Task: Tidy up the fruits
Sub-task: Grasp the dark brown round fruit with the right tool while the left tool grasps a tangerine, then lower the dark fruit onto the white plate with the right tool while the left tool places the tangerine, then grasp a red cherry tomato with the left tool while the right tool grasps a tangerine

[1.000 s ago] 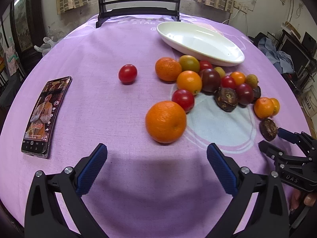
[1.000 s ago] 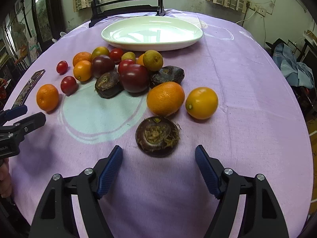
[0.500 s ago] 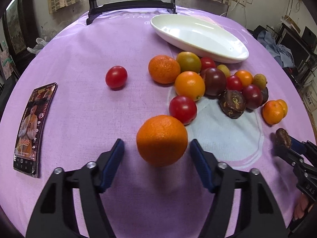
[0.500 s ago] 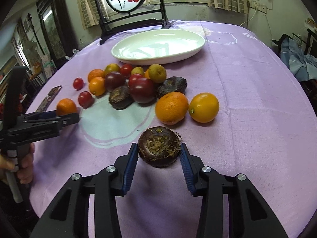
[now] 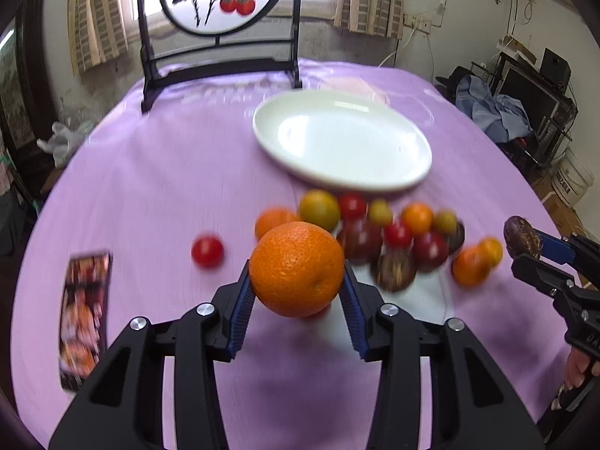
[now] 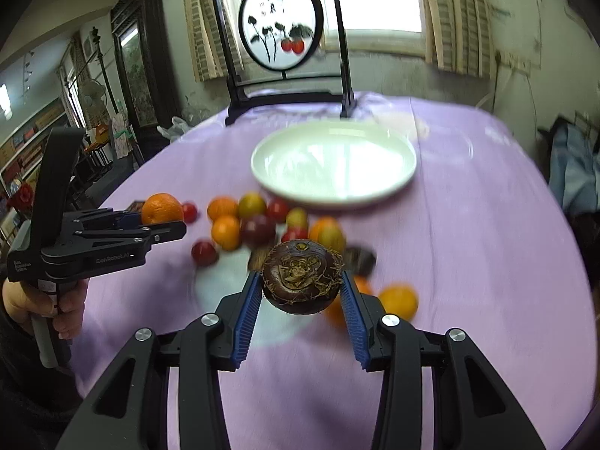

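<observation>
With the left tongs [image 5: 296,285] clenched on an orange [image 5: 296,268] and the right tongs [image 6: 302,292] on a water chestnut [image 6: 302,276], the empty white plate [image 5: 375,182] lies ahead, upper centre in both views, about equally near.

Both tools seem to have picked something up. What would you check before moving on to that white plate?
1. Left tool pinching the orange on both sides: ok.
2. Right tool pinching the dark brown fruit: ok.
3. Both fruits lifted off the purple cloth: ok.
4. White plate has room: ok, nothing in it.
5. Grip firm enough to carry: cannot tell.
6. Phone out of the way: ok, far left of the plate.
</observation>
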`<state>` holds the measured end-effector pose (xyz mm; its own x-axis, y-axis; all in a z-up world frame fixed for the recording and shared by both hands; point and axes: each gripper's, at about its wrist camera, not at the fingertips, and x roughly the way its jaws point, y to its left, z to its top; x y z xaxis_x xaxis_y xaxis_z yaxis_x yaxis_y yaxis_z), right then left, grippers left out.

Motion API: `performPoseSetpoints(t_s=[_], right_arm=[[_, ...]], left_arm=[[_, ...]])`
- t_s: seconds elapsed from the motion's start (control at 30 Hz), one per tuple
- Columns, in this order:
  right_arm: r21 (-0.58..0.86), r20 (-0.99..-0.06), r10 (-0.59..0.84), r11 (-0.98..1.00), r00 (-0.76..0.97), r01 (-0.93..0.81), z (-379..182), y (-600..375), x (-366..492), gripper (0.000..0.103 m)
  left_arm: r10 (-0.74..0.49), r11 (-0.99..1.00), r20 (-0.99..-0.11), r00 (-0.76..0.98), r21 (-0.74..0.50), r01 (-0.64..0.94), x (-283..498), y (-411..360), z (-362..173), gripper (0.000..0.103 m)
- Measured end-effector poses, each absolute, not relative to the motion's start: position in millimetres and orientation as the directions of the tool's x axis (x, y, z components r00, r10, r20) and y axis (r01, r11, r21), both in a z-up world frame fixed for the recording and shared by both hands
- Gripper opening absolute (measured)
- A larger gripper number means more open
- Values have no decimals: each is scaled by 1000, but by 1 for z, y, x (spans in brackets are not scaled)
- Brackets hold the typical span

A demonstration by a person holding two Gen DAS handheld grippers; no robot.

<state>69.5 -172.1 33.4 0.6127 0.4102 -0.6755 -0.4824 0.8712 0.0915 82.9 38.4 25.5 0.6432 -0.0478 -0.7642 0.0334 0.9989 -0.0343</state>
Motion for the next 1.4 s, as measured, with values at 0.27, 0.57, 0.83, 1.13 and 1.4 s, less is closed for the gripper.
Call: performPoseSetpoints(t_s=[0.27, 0.57, 0.83, 1.13, 1.4], right_arm=[[28, -739, 326, 889, 590, -457, 16, -136, 181, 43], [9, -822, 246, 907, 513, -422, -23, -125, 231, 47], [10, -770, 266, 914, 580, -406, 7, -145, 192, 60], [46, -752, 279, 926, 597, -374, 5, -190, 120, 66], [115, -767, 312, 927, 560, -358, -15, -209, 73, 68]], left_arm=[[-6, 1000, -781, 624, -8, 0, 202, 15, 32, 43], [-42, 997, -867, 496, -65, -31, 269, 11, -22, 62], [-19, 999, -798, 603, -31, -9, 222, 10, 16, 87], [9, 1000, -760, 649, -2, -16, 132, 19, 21, 94], [0, 998, -792, 610, -36, -47, 76, 32, -3, 94]])
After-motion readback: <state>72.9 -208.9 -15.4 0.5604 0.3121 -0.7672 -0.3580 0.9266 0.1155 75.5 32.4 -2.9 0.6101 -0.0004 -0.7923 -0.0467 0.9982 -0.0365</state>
